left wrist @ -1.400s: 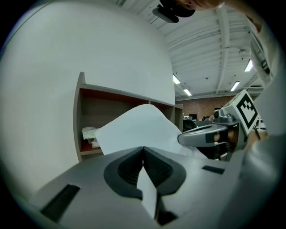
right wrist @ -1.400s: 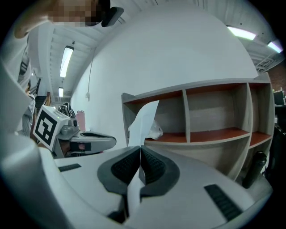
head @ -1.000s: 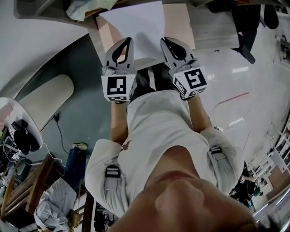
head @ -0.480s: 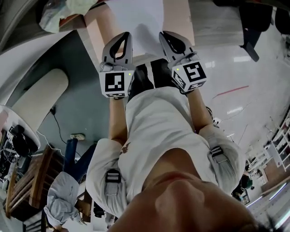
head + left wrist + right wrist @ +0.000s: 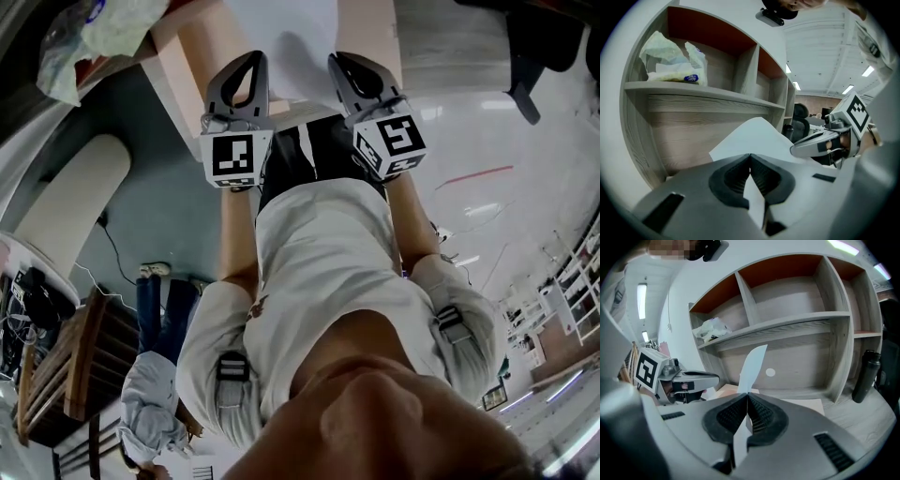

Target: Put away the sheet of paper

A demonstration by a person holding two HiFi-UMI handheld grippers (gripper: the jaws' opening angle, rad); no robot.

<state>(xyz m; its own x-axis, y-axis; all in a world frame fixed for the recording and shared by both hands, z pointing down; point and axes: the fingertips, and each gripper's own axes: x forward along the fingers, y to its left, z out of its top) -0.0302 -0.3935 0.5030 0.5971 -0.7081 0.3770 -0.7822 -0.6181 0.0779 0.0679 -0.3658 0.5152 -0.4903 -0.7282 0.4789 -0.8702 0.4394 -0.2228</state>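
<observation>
Both grippers are clamped on the sheet of paper (image 5: 281, 28) right now. The left gripper (image 5: 750, 154) has its jaws pressed tight on the near edge, and the right gripper (image 5: 748, 393) is biting the same edge alongside it. The sheet sticks out ahead of them toward the wooden shelf unit (image 5: 801, 319), above a pinkish board (image 5: 370, 37). Whether it touches that board is hard to tell. A crumpled plastic bag (image 5: 670, 61) sits on the upper shelf, and a dark bottle (image 5: 864, 376) stands off to the right.
</observation>
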